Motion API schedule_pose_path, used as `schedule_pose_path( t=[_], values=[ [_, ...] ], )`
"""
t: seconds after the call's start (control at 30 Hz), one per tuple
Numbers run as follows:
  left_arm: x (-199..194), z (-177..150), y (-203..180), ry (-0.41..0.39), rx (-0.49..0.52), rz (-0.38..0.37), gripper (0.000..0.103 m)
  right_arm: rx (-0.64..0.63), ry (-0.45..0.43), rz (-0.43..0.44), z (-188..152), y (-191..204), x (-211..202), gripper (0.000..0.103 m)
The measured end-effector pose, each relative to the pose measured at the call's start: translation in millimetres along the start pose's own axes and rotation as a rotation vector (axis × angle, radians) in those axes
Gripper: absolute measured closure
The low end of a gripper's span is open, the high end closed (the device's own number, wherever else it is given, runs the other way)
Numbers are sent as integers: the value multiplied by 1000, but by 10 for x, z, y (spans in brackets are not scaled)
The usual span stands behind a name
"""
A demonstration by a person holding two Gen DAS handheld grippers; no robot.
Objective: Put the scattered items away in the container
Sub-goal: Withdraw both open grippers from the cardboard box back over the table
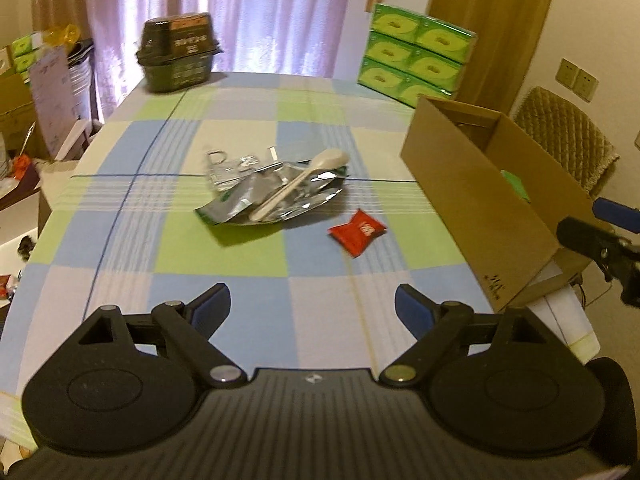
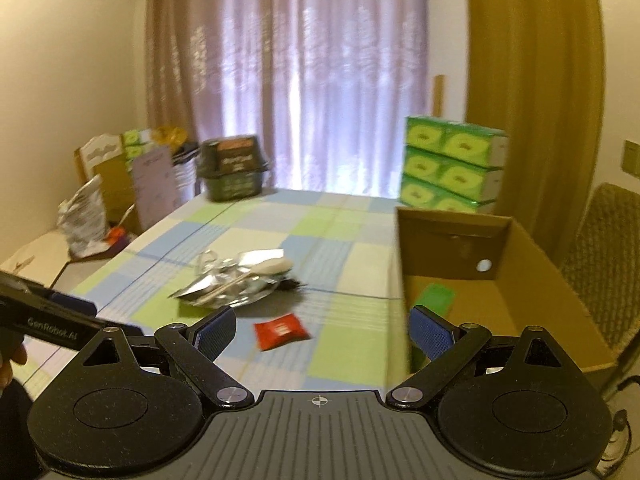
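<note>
I had both tongs hanging above the near end of the tabletop (image 1: 120, 184), and neither held anything. The left tongs (image 1: 312, 306) stood spread wide, blue pads well apart over the checked cloth. The right tongs (image 2: 322, 330) were just as wide, one pad hanging over the cloth and the other over the near corner of the cardboard box (image 2: 516, 292).

By my reckoning the job was only partly done. A flat green item (image 2: 434, 300) already lay on the box floor (I could not tell what it was). Out on the cloth there remained a heap of crumpled foil wrappers (image 1: 264, 192) with a pale plastic spoon (image 1: 298, 186) lying across the top of it, and a red sachet (image 1: 357, 231) on its own, between that heap and the box wall. So three things at least were left to carry over, and the red sachet lay nearest the box.
</note>
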State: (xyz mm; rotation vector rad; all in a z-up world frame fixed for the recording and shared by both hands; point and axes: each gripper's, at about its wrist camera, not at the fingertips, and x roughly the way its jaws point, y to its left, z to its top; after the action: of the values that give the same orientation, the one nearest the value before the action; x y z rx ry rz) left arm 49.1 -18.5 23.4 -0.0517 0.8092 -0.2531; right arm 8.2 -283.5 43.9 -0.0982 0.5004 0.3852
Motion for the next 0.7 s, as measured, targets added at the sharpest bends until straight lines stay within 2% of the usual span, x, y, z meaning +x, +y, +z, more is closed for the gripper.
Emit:
schedule_pose_path(
  t=[0.3,0.7],
  values=[
    [17,-72,208,5,-4,30,16,-44,69,51,-112,210,218,5],
    [287,-46,224,31,191,60,19,-66,132,81,-207,257,546,5]
  ],
)
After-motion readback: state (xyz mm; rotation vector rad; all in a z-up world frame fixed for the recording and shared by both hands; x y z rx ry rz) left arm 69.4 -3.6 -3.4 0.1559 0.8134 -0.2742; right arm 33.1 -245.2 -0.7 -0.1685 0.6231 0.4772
